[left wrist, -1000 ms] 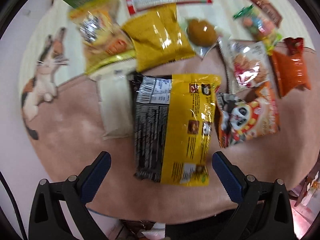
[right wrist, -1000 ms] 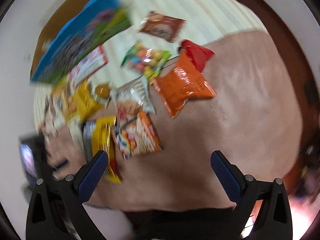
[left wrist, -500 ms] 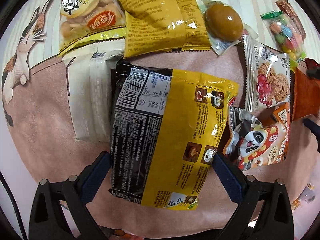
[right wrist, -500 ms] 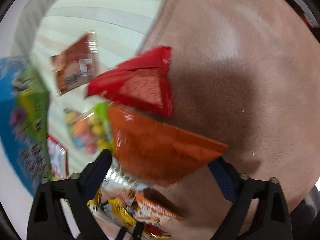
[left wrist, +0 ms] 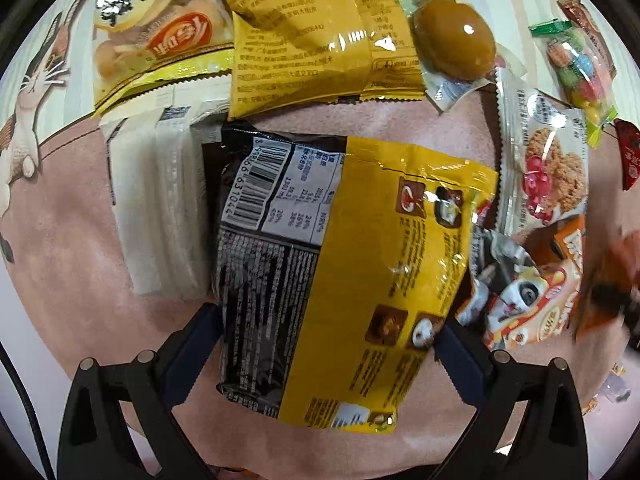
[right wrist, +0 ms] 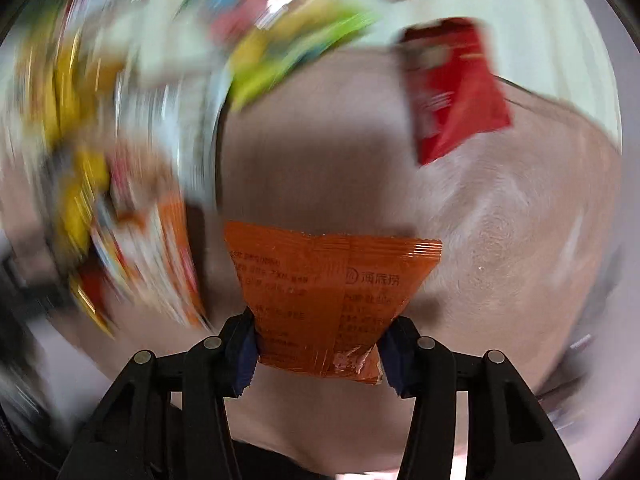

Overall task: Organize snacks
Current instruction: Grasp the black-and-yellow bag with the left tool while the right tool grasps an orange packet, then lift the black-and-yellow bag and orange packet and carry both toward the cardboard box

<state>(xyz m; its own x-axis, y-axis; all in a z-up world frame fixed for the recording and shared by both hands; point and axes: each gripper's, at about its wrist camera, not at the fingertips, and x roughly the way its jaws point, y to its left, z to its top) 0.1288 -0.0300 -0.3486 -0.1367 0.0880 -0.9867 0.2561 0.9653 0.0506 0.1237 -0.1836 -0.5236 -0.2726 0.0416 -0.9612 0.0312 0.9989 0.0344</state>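
- We see the orange sachet (right wrist: 328, 300) pinched at its lower end between the blue pads (right wrist: 242, 354) of the right gripper (right wrist: 318, 354); its jaws press in on both side edges and the packet fans out wider above them, over the pinkish-brown cloth (right wrist: 500, 248).
- In the left wrist view, the large yellow-and-black packet (left wrist: 340, 272) lies flat on the same cloth, barcode side up, between the fingers of the left gripper (left wrist: 324, 340).
- That gripper's jaws stand wide apart, one pad (left wrist: 196, 344) at each long edge of the packet; we cannot tell whether they touch it.
- Just left of this packet lies a white wrapped pack (left wrist: 160, 208), touching its edge.
- To its right sits a panda-print snack bag (left wrist: 524, 288), partly tucked under it, with an oat-cookie pouch (left wrist: 548, 168) above that.
- Above the big packet we see a plain yellow pouch (left wrist: 312, 36), a biscuit bag (left wrist: 156, 28) to its left, and a sealed brown egg (left wrist: 452, 40) to its right.
- A bag of coloured candies (left wrist: 580, 76) lies near the right edge.
- In the right wrist view, a red packet (right wrist: 452, 84) lies well beyond the sachet; the rest of the pile to the left is too blurred to name.
- A cat picture (left wrist: 36, 92) shows on the striped surface (left wrist: 516, 12) at far left.
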